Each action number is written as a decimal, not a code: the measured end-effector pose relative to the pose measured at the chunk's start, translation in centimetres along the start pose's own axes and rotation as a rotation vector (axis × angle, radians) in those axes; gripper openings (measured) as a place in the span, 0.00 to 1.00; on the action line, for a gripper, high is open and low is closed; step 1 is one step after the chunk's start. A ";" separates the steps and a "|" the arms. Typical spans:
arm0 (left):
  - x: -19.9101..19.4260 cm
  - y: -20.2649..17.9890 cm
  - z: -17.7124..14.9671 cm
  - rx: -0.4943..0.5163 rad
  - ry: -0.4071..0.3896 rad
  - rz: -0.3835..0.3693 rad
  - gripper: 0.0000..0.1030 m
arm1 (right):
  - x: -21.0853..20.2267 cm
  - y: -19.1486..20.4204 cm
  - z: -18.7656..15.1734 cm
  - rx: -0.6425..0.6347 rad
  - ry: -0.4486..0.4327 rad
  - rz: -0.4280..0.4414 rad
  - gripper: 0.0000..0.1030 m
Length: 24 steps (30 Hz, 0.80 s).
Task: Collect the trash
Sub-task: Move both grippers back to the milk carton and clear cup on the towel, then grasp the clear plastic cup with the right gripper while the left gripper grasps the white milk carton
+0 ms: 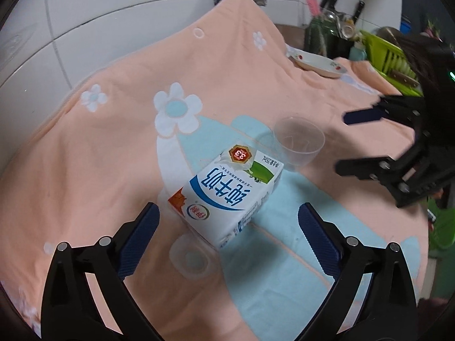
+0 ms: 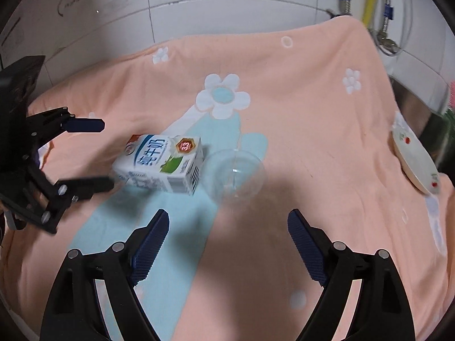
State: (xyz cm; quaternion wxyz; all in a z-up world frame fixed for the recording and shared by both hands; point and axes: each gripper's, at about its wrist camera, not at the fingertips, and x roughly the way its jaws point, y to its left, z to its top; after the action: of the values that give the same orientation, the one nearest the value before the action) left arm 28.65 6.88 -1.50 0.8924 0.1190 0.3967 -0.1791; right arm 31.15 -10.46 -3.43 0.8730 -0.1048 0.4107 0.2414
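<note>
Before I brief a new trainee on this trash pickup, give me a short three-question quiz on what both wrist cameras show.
1. True or false: the milk carton lies on its side on the cloth.
2. What stands right beside the carton? A) clear plastic cup B) metal can C) glass jar
3. Fill in: the left gripper and right gripper are both ____.

Key: 1 true; 2 A; 3 open, holding nothing.

My left wrist view looks down closely at the milk carton [image 1: 231, 191]; my right wrist view faces it from the opposite side; both share the clear cup [image 2: 236, 174]
</note>
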 end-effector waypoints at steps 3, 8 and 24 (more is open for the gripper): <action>0.6 0.3 0.1 0.017 -0.004 -0.007 0.94 | 1.5 -0.3 0.7 0.000 0.008 0.005 0.80; 1.2 0.1 0.5 0.058 -0.005 -0.036 0.94 | 3.7 -0.8 1.7 0.010 0.033 0.011 0.80; 4.9 -0.5 2.1 0.183 0.025 -0.058 0.95 | 4.4 -1.5 1.8 0.012 0.046 0.027 0.57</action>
State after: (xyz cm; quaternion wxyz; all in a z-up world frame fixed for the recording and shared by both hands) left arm 32.88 4.60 -3.88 0.8673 0.1906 0.3930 -0.2388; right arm 35.48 -9.56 -5.72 0.8606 -0.0996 0.4333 0.2483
